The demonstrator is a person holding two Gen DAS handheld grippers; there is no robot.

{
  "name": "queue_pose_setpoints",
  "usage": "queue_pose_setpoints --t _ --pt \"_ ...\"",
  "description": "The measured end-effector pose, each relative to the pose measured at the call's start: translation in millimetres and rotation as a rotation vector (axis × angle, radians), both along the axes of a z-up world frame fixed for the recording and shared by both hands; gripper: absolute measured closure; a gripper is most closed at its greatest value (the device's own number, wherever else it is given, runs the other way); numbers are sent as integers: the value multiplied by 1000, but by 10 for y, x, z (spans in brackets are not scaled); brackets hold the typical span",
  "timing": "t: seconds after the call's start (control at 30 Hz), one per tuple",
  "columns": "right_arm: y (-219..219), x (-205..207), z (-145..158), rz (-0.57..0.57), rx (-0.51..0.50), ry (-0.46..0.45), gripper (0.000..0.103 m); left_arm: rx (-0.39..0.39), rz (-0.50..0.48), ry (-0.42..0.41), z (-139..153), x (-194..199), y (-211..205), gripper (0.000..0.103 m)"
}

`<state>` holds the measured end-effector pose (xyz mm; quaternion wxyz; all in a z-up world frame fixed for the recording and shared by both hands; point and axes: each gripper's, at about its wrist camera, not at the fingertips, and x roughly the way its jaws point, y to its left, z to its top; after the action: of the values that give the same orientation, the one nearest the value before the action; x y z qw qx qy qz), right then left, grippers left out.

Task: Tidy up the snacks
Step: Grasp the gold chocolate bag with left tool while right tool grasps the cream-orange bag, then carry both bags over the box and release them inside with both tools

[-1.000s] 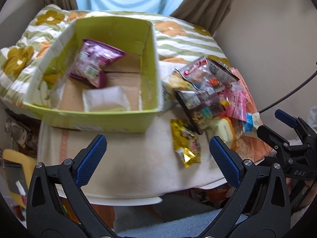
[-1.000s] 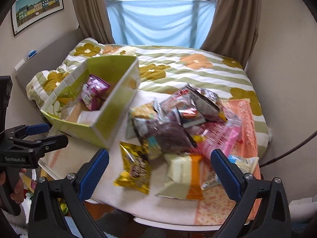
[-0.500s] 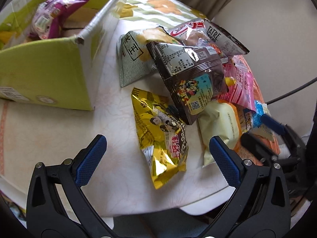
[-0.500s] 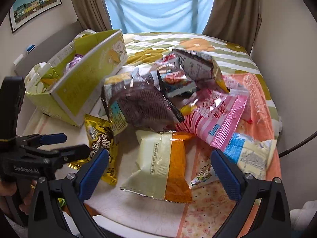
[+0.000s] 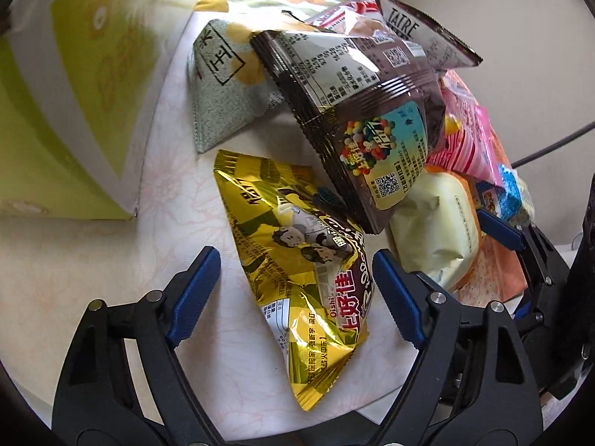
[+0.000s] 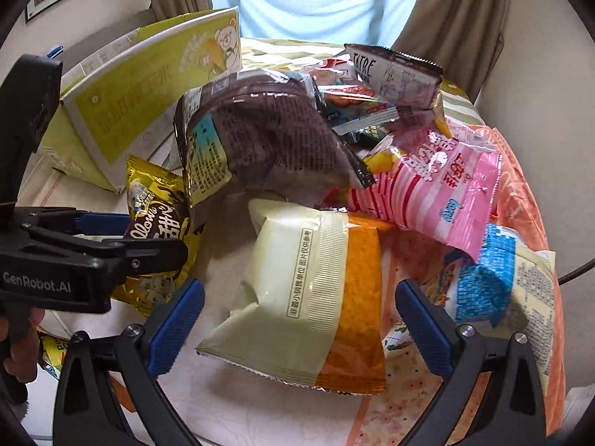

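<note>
A gold foil snack bag (image 5: 297, 260) lies on the white cloth, and my left gripper (image 5: 293, 260) straddles it. Its jaws are closing; the blue pads (image 5: 197, 282) stand just off the bag's sides. From the right wrist view the same left gripper (image 6: 156, 238) sits at the gold bag (image 6: 160, 193). My right gripper (image 6: 299, 290) is open over a cream and orange bag (image 6: 297, 286), with neither pad touching it. The yellow-green cardboard box (image 5: 55, 111) stands to the left, also seen as the box (image 6: 141, 85).
Several snacks are piled beyond: a brown bag (image 6: 267, 137), a pink striped bag (image 6: 427, 186), a blue and white bag (image 6: 502, 278), a grey-green bag (image 5: 227, 85). The table's front edge (image 5: 334, 414) runs just under the gold bag. A person's hand (image 6: 22, 338) holds the left gripper's handle.
Both grippers have come down close over the snack pile. The left jaws, wide before, have narrowed around the gold bag. The box has slid out to the left of both views.
</note>
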<state>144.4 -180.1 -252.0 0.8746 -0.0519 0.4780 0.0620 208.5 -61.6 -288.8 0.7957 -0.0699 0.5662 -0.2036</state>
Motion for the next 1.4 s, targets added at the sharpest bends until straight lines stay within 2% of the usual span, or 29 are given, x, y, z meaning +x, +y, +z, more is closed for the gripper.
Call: queue_pose_setpoints --t 0.13,0.2,0.3,0.4,0.57,0.73,0.8,0.97,1.07,1.4 --pt "3 66 -39 -10 8 14 1 24 -9 -4 -13 -5 -66 24" --pt "4 80 -46 -12 10 17 1 15 -14 0 11 30 -149 39" --pt "-7 99 -55 -13 7 19 1 11 -13 11 46 32 -110 48" --pt "6 122 -78 -19 5 25 1 12 -8 21 59 33 -56 52" --pt "8 175 -99 -38 9 38 1 49 19 16 91 -9 41 54" --pt "29 219 -132 -36 9 47 3 52 56 25 96 -99 205 54" --pt "40 238 -146 -40 10 54 8 56 64 25 96 -123 253 54" --pt "40 254 -205 -54 -2 79 30 56 81 25 94 -139 261 54" --pt "23 226 -197 -64 12 79 35 52 90 22 115 -164 258 54" --pt "-56 87 -55 -52 58 98 38 57 111 -2 353 -400 281 54"
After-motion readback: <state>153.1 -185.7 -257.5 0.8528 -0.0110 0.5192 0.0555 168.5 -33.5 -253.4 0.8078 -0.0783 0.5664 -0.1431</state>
